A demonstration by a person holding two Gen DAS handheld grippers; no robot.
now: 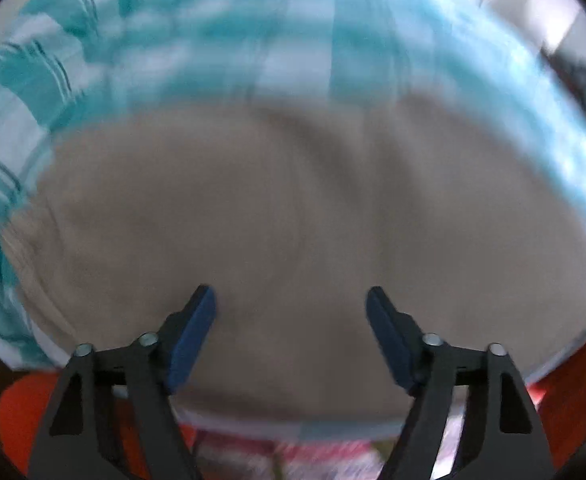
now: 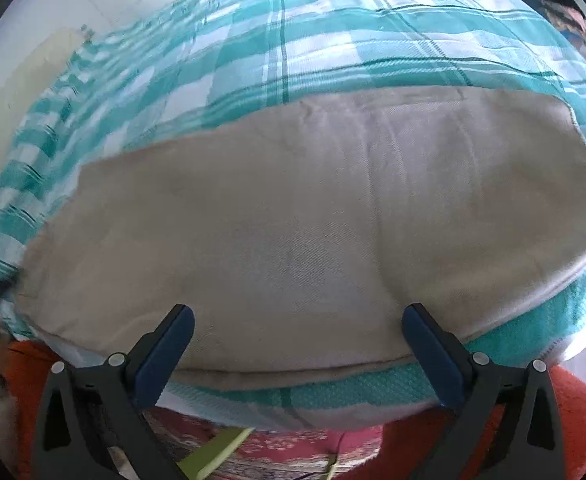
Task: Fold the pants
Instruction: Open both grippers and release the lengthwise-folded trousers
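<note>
Beige pants (image 2: pixel 293 216) spread flat on teal plaid sheet (image 2: pixel 313 40), near edge toward camera. Left tool (image 1: pixel 291 312) and right tool (image 2: pixel 298 330) hovering above, both released, empty; likely lining up for next fold.

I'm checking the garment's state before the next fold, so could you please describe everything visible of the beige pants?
The beige pants are a woven, twill-looking cloth lying flat on the teal-and-white checked sheet, with soft creases and a thick doubled edge along the near side. They fill most of both wrist views; the left view is blurred. The open left gripper and right gripper hang over them, gripping nothing.
</note>
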